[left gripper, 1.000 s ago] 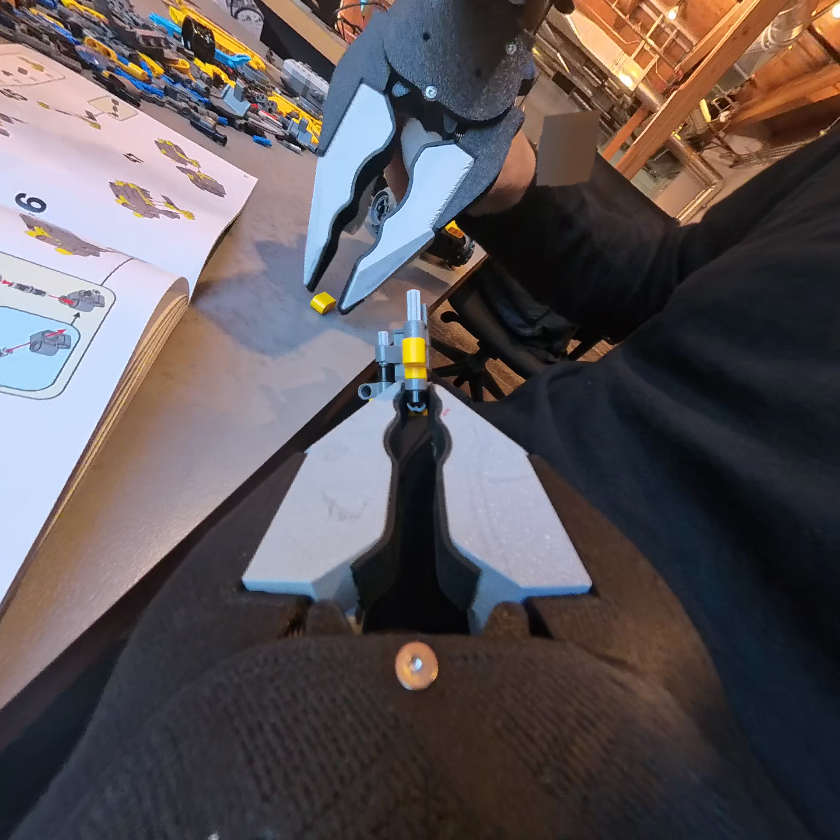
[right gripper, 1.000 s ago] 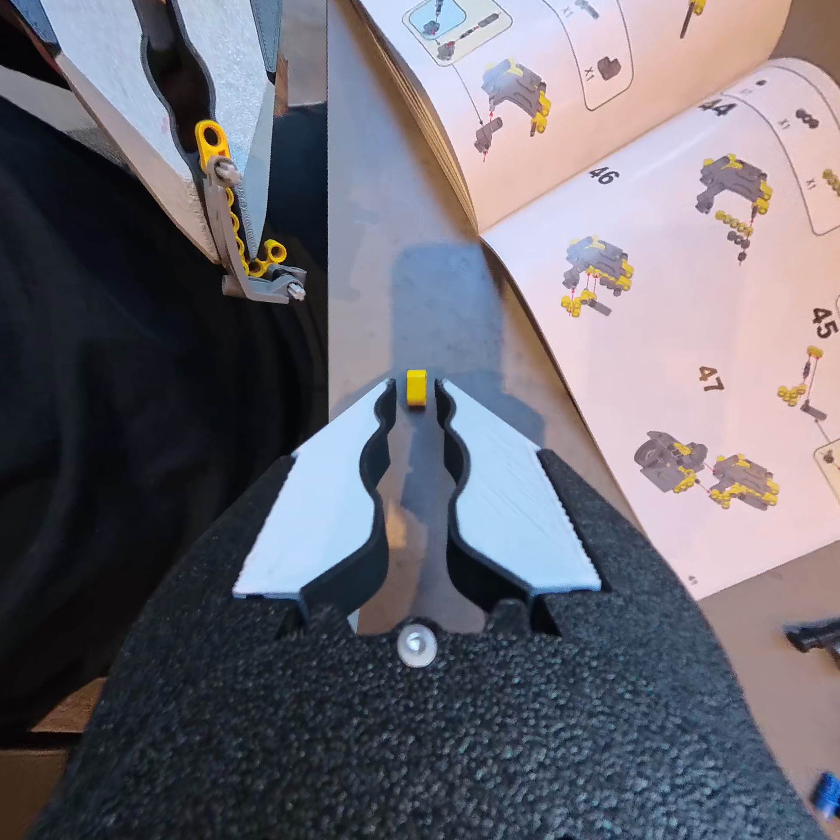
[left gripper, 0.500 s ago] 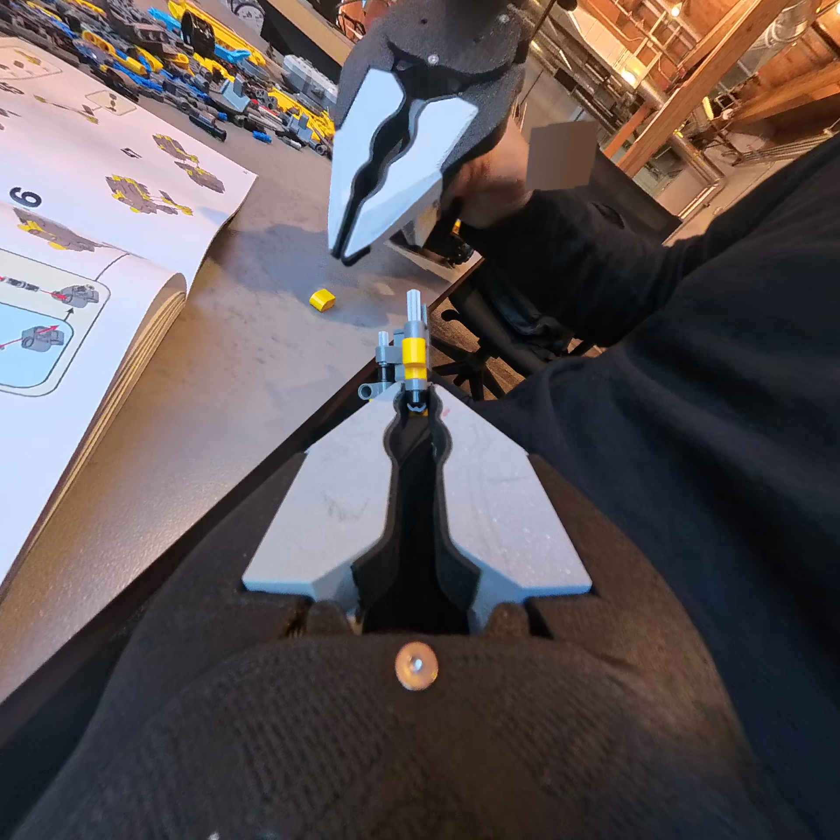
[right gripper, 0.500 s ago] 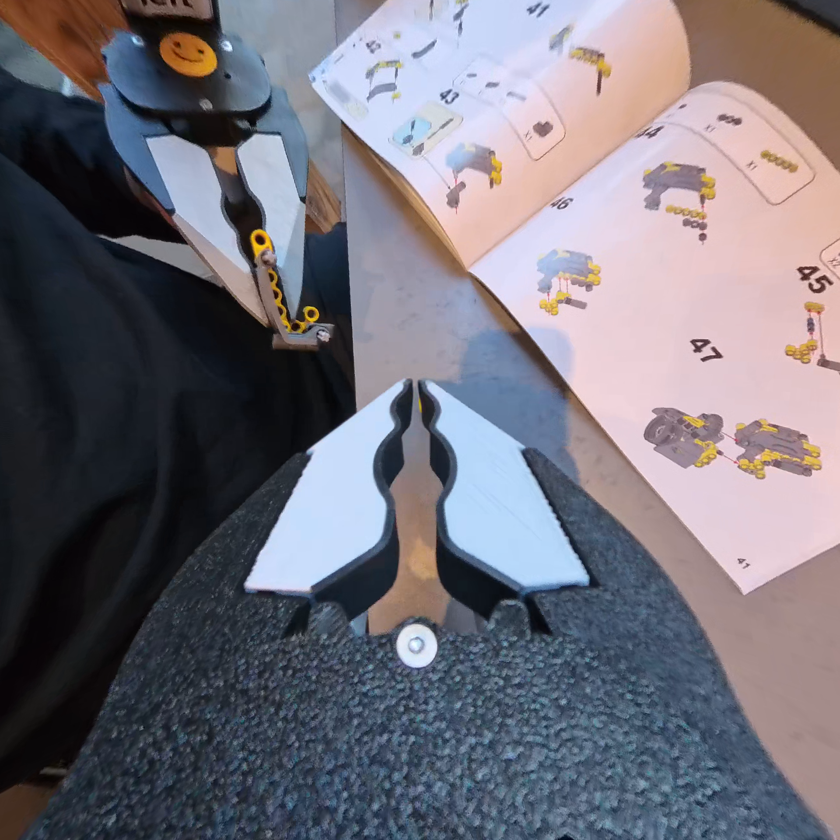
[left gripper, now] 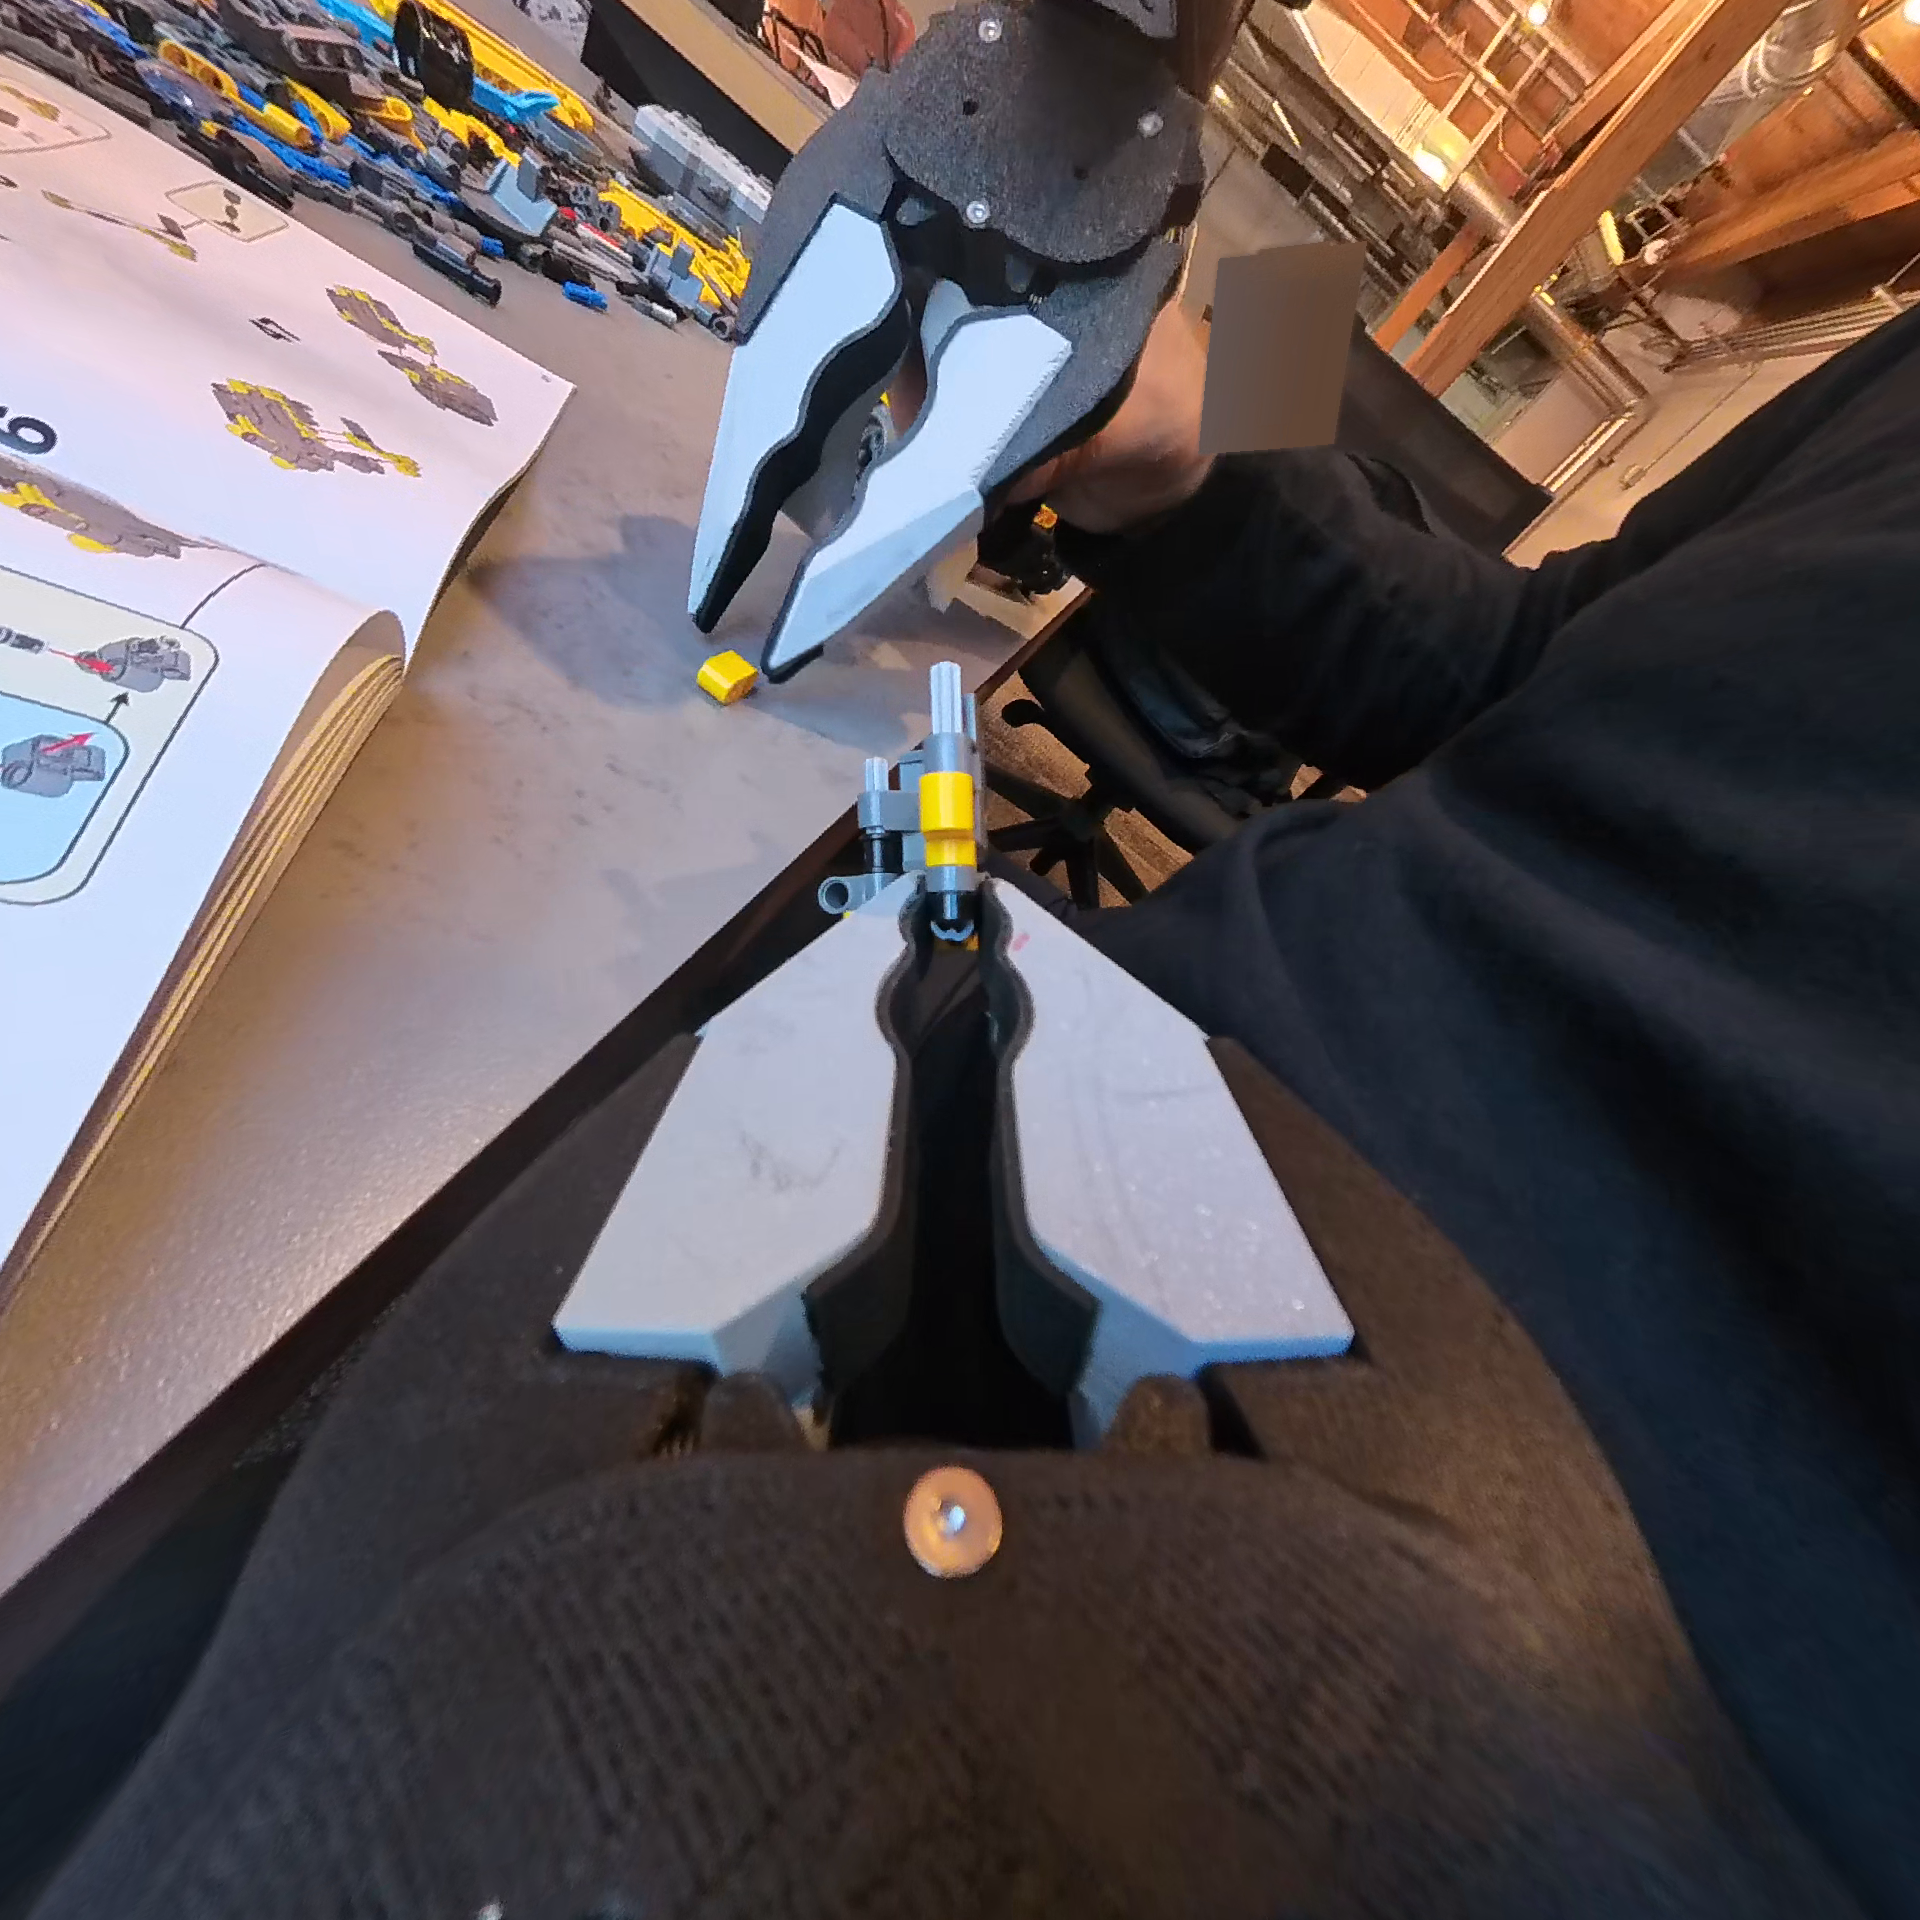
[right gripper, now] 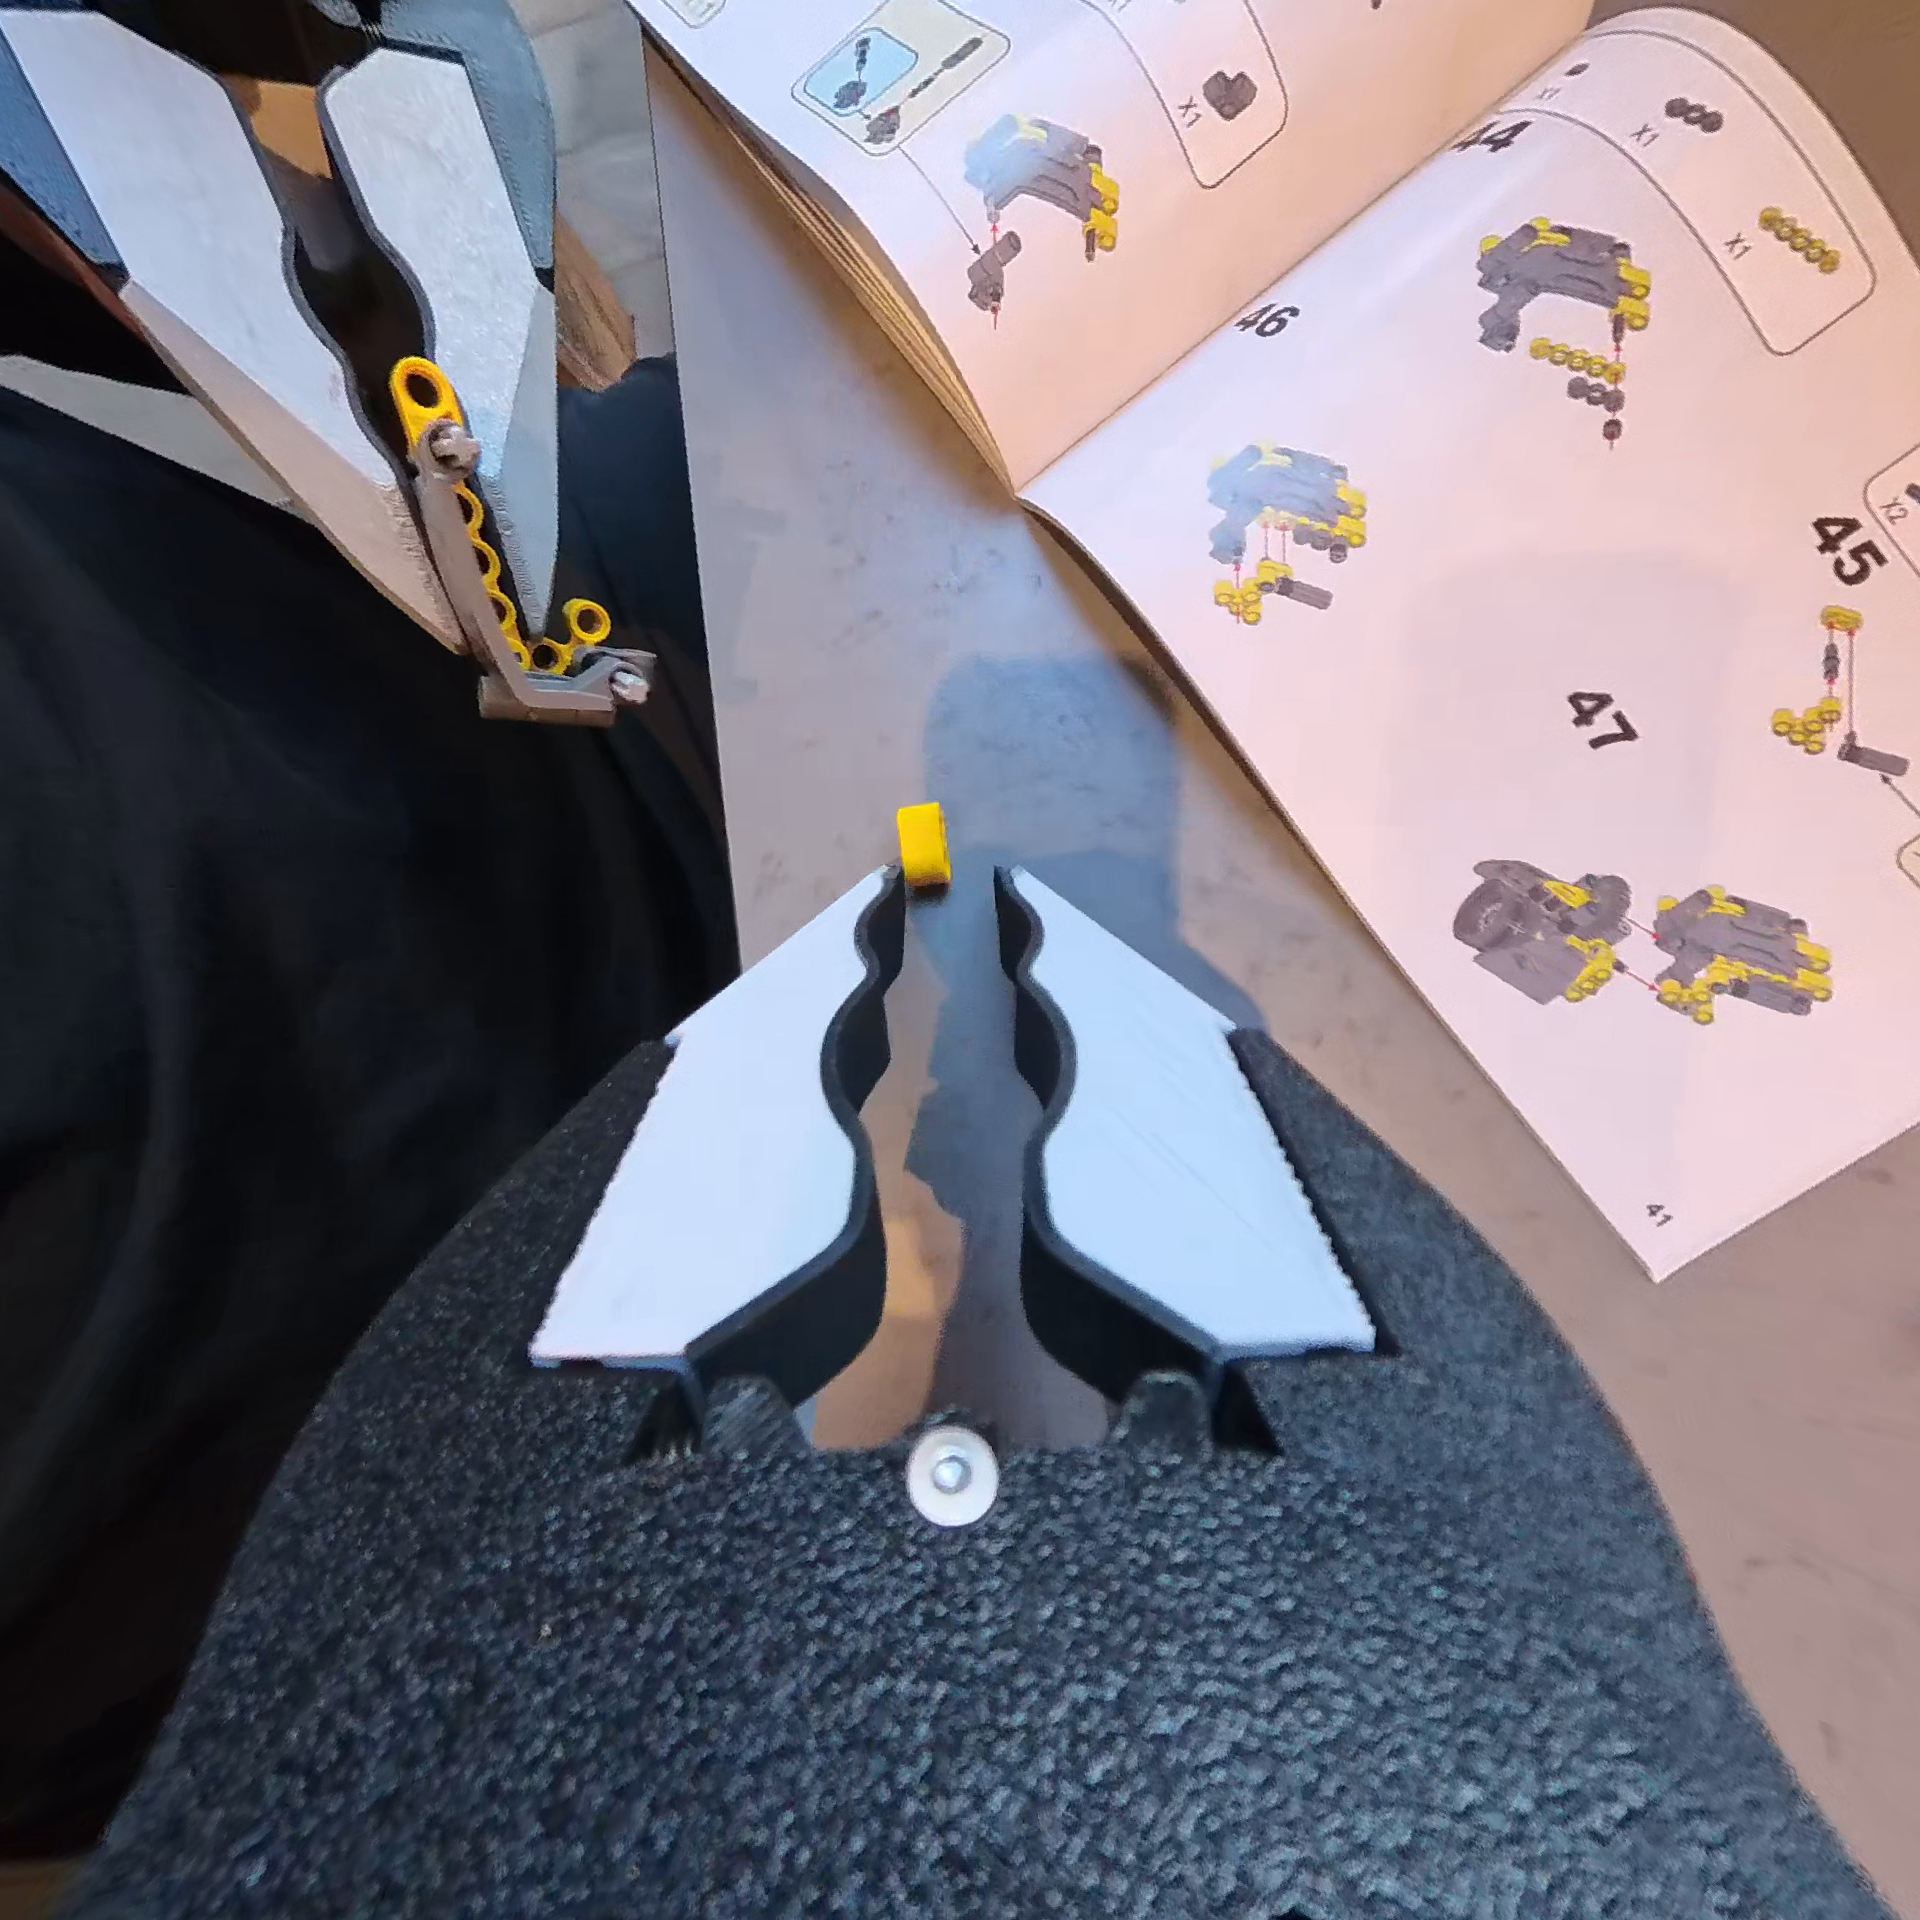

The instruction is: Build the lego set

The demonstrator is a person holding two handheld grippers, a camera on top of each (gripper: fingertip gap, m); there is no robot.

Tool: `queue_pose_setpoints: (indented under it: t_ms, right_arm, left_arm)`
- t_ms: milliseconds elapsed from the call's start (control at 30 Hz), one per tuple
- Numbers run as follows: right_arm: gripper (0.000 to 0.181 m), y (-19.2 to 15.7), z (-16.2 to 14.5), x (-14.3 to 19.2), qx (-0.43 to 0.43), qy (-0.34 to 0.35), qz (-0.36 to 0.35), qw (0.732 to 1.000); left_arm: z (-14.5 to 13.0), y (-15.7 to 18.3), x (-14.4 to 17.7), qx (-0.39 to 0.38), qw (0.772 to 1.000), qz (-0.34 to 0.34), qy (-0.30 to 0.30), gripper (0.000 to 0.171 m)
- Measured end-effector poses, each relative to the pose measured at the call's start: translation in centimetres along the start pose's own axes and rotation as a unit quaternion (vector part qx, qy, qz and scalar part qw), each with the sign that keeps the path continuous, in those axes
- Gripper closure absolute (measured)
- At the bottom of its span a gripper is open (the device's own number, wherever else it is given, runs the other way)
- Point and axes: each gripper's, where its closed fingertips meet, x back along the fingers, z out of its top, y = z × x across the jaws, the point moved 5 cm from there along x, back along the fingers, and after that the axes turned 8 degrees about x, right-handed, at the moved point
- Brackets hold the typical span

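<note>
My left gripper (left gripper: 951,914) is shut on a small grey and yellow brick assembly (left gripper: 940,805), held off the table's near edge over a dark sleeve. The same assembly (right gripper: 499,582) shows in the right wrist view, clamped in the left gripper (right gripper: 483,639). A small yellow piece (right gripper: 923,847) lies on the grey table (right gripper: 831,499). My right gripper (right gripper: 945,883) is open, tips low at the table, the piece just ahead of and between them, nearer the left tip. In the left wrist view the right gripper (left gripper: 743,644) hovers just behind the yellow piece (left gripper: 727,675).
An open instruction booklet (right gripper: 1455,520) lies on the table right of the right gripper; it also shows in the left wrist view (left gripper: 208,520). Several loose blue, yellow and grey parts (left gripper: 416,125) lie at the table's far side. A person's dark sleeve (left gripper: 1455,727) fills the right. The gap from one gripper's tips to the other's is roughly 9 centimeters.
The right gripper lifted and closed empty half a second ago, then came back down and opened around the yellow piece. The left gripper and its assembly held still.
</note>
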Motion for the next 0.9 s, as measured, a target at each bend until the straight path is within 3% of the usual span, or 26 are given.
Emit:
queue_pose_setpoints:
  t_ms: [433, 700, 900]
  right_arm:
    - [0.161, -0.1, 0.0, -0.3, 0.026, -0.026, -0.007, 0.999]
    - [0.165, 1.8, 0.8, -0.3, 0.023, -0.035, -0.063, 0.997]
    - [0.144, 0.6, 0.8, 0.8, -0.032, 0.047, 0.022, 0.998]
  left_arm:
    - [-0.1, 0.0, 0.0, 0.001, 1.000, 0.000, -0.003, 0.165]
    - [0.0, -0.1, 0.1, 0.001, 1.000, 0.000, -0.002, 0.165]
    - [0.0, -0.2, 0.2, 0.007, 1.000, -0.004, 0.001, 0.165]
